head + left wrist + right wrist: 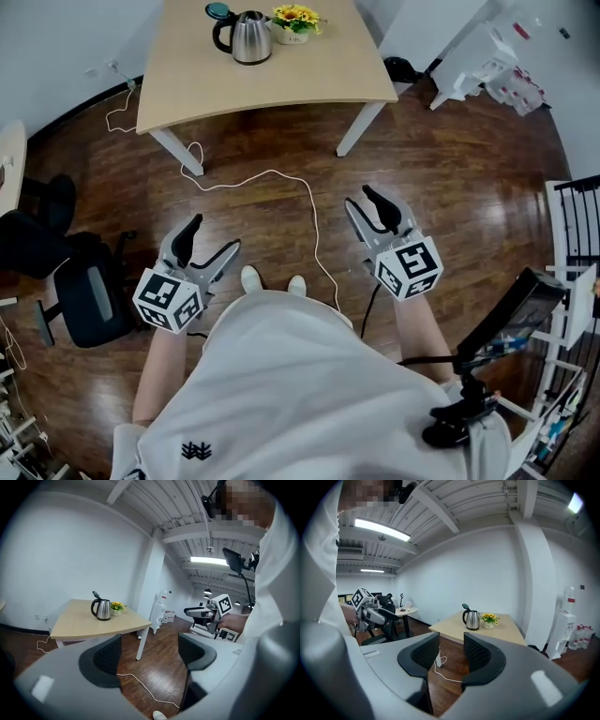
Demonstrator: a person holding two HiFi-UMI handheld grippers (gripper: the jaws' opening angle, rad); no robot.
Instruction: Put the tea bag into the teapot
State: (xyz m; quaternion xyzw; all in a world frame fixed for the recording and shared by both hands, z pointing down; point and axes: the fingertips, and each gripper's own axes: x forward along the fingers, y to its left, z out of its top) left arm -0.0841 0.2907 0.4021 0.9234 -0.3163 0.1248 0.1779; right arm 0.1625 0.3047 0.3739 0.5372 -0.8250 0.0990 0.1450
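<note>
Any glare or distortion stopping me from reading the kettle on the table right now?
Head view: evenly lit and sharp, kettle clear, mild sheen on the wood floor, edges bowed. Left gripper view: heavy fisheye, ceiling light blown out, kettle small but sharp. Right gripper view: same fisheye with dark corners, kettle readable.

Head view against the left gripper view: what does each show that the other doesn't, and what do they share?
Only the head view shows the left gripper from outside, with its marker cube, and the black office chair beside the person. Only the left gripper view shows the ceiling light and the roof beams overhead. Both show the table, the kettle, the yellow flowers, the floor cable and the right gripper. Both grippers' jaws stand apart with nothing between them.
</note>
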